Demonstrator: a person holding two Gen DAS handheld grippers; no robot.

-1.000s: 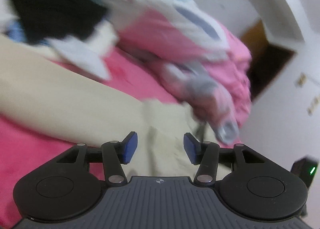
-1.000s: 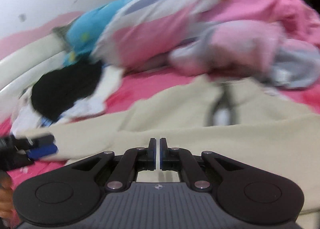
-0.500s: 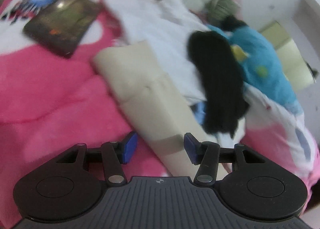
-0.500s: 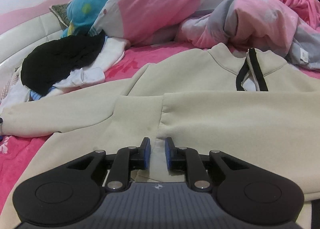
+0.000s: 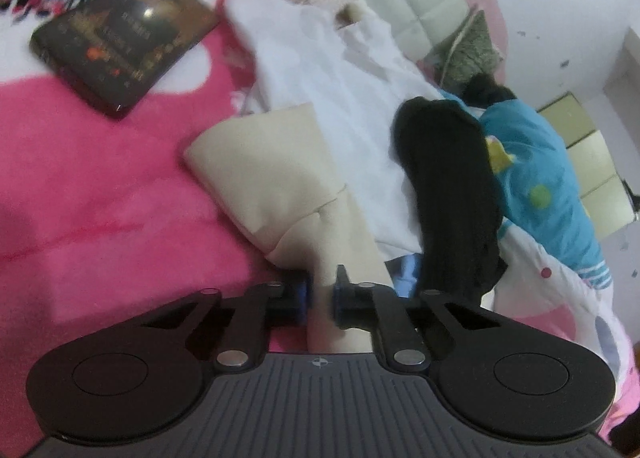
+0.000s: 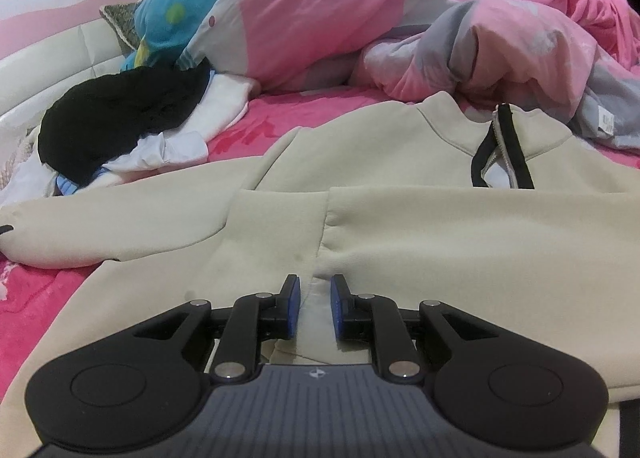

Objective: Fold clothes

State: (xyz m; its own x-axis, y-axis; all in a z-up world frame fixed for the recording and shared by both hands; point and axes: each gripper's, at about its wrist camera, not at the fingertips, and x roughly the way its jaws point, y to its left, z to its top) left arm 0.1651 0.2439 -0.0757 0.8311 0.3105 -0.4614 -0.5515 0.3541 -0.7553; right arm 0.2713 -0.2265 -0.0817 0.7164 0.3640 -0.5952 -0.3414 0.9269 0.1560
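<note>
A cream zip-neck sweatshirt (image 6: 440,238) lies flat on the pink bed, collar away from me, one sleeve folded across its chest. In the right wrist view my right gripper (image 6: 316,306) sits low on the body of the sweatshirt with a ridge of cream fabric pinched between its narrow-set pads. The other sleeve (image 5: 272,177) stretches out over the pink blanket (image 5: 100,197) in the left wrist view. My left gripper (image 5: 320,298) is shut on that sleeve a little behind the cuff.
A dark book (image 5: 124,37) lies on the blanket beyond the cuff. Beside the sleeve are a white garment (image 5: 340,77) and a black garment (image 5: 448,177). A blue pillow (image 5: 540,177) and a crumpled pink duvet (image 6: 340,17) fill the far side.
My left gripper swung from the sweatshirt's body to the outstretched sleeve and shut on it. My right gripper came down onto the sweatshirt, and its pads now have fabric between them.
</note>
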